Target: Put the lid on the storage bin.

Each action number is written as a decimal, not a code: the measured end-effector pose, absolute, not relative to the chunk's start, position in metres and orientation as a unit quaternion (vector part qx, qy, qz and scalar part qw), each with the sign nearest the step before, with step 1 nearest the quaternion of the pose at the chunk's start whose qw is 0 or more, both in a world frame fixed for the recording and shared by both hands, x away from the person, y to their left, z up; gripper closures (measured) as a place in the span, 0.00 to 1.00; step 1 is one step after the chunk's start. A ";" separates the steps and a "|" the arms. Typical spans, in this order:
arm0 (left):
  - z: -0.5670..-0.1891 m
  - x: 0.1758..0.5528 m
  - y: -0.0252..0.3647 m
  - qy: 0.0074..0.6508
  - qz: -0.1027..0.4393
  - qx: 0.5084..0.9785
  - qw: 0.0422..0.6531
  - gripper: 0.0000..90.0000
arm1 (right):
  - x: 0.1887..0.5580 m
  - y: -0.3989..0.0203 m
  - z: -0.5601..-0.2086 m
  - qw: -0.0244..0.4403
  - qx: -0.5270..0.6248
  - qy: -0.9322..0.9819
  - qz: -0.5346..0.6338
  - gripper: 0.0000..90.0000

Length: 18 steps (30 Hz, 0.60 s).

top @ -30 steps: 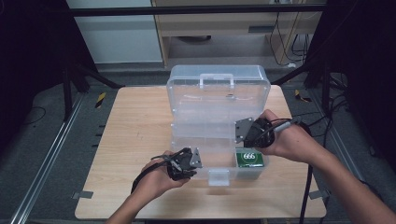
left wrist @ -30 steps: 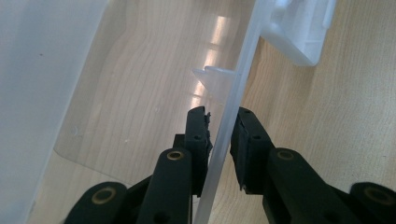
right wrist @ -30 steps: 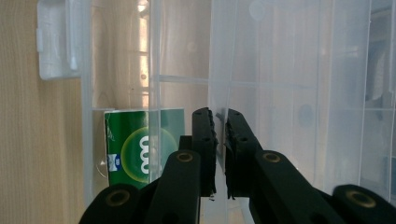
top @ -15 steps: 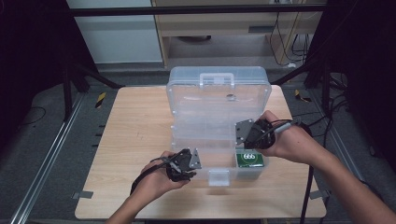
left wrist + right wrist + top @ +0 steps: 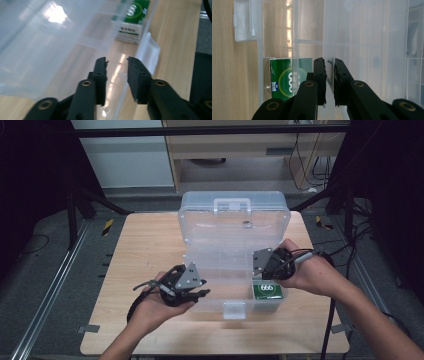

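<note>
My right gripper (image 5: 260, 265) is clamped narrow on a thin clear wall of the transparent plastic organiser case (image 5: 235, 227), which sits open on the pale wooden table (image 5: 140, 245); in the right gripper view (image 5: 329, 82) the wall runs straight between the two black pads. Just below and left of that grip, inside the case's near corner compartment, lies the small green and white carton (image 5: 287, 78) with a round emblem on its face; from above I see it right under my right hand (image 5: 267, 291). My left gripper (image 5: 200, 292) sits at the case's front left edge. Its jaws have just been closing and stand narrowly apart (image 5: 117, 72), with nothing pinched between them; the case's clear lid spreads ahead, and the carton (image 5: 132, 22) lies farther ahead to the right, by the front latch (image 5: 150, 48).
</note>
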<state>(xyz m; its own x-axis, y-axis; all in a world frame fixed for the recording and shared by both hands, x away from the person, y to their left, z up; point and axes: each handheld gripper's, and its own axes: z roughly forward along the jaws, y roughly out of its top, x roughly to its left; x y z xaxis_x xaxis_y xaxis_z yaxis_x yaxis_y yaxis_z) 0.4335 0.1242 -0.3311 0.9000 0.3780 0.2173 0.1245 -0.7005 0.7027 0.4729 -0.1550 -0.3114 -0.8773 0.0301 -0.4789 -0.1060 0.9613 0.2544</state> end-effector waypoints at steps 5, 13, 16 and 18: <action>-0.311 0.453 0.144 0.200 0.186 0.886 0.375 0.99 | 0.471 -0.156 -0.313 0.252 -0.018 0.958 0.139 0.90; -0.311 0.475 0.160 0.251 0.172 0.869 0.390 1.00 | 0.467 -0.156 -0.315 0.262 -0.022 0.955 0.138 0.89; -0.311 0.477 0.162 0.258 0.167 0.864 0.400 1.00 | 0.466 -0.157 -0.315 0.264 -0.019 0.954 0.140 0.90; -0.308 0.475 0.162 0.258 0.170 0.856 0.415 1.00 | 0.465 -0.156 -0.316 0.265 -0.020 0.954 0.139 0.91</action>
<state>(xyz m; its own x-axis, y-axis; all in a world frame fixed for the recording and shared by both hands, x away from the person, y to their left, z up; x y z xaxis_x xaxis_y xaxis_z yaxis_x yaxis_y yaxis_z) 0.4750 0.1619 -0.3080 0.8091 0.5825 0.0773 0.2994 -0.5219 0.7987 0.4647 -0.1565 -0.3160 -0.8591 0.0344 -0.5107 -0.1123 0.9608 0.2535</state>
